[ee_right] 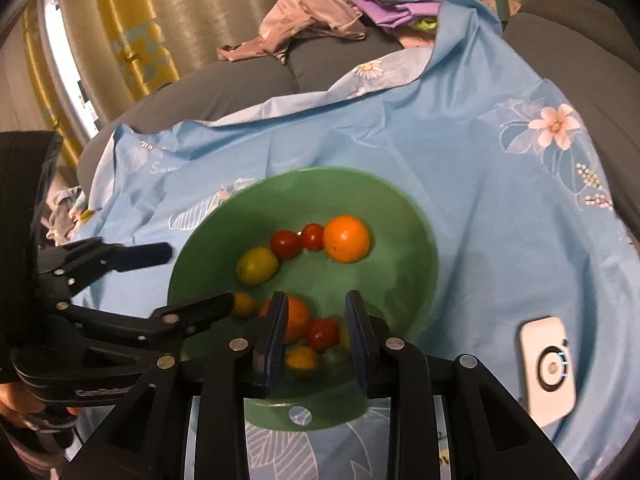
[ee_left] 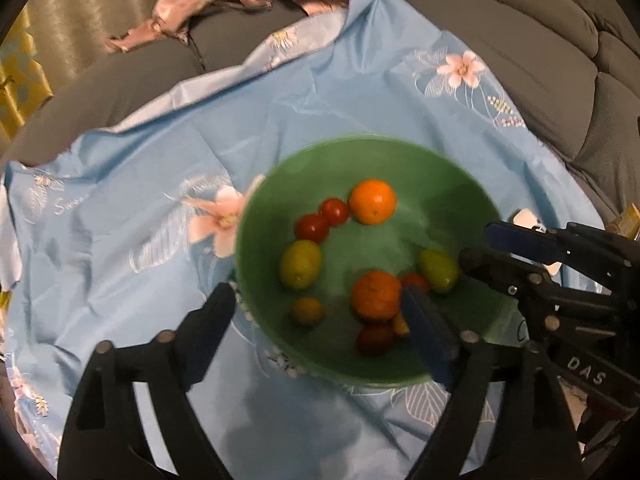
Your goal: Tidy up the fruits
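A green bowl (ee_left: 448, 184) sits on a blue floral cloth and also shows in the right wrist view (ee_right: 404, 216). It holds two oranges (ee_left: 373, 201) (ee_left: 376, 294), red tomatoes (ee_left: 312, 227), green-yellow fruits (ee_left: 300, 264) (ee_left: 438, 271) and small yellow ones (ee_left: 307, 311). My left gripper (ee_left: 320, 304) is open above the bowl's near-left rim, empty. My right gripper (ee_right: 318, 312) is open over the bowl's near side, above an orange (ee_right: 298, 320) and a tomato (ee_right: 323, 333), holding nothing. It shows in the left wrist view (ee_left: 480, 244) at the bowl's right edge.
The blue cloth (ee_right: 500, 208) covers a grey sofa (ee_left: 520, 40). A white device (ee_right: 548, 366) lies on the cloth right of the bowl. Crumpled clothes (ee_right: 312, 20) lie at the back. Yellow curtains (ee_right: 120, 32) hang at the left.
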### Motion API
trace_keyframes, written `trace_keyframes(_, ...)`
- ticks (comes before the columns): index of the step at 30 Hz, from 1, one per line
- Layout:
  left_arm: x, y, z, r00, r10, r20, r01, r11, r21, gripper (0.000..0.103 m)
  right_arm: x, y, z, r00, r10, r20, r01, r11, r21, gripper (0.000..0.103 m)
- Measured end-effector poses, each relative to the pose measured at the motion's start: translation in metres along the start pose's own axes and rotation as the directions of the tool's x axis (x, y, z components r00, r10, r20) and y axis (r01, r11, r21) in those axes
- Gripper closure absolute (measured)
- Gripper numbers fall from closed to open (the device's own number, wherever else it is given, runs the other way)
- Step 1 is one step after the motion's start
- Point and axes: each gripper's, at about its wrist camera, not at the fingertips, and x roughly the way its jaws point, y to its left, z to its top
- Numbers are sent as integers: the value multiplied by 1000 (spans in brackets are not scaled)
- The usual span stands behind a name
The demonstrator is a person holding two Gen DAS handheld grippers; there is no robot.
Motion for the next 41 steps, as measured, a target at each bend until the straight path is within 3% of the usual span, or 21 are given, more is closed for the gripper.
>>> trace_keyframes(4,-24,0,6,999,29,19,-29,1000,-3,1,-19,5,9,999,-33,0,33,999,-13,66)
trace_keyframes(10,-55,3,17,999,-6,34,8,998,-65,1,-42,10,29,995,-81,-52,82,997,6,58)
trace_keyframes(15,-57,0,28,999,26,-25,-27,999,-41,1,-51,14,42,991,-112,-72,111,994,-17,57)
trace_keyframes(19,-65,3,37,998,63,-29,-65,996,-61,1,-58,19,49,987,-143,-69,139,988,-60,57)
trace_keyframes(28,-77,1,51,994,110,-9,-110,992,-57,1,-69,20,61,988,-147,-55,143,987,-76,57)
trace_keyframes(41,-79,-3,55,994,106,-2,-106,992,-62,1,-70,19,63,987,-151,-52,146,986,-78,57)
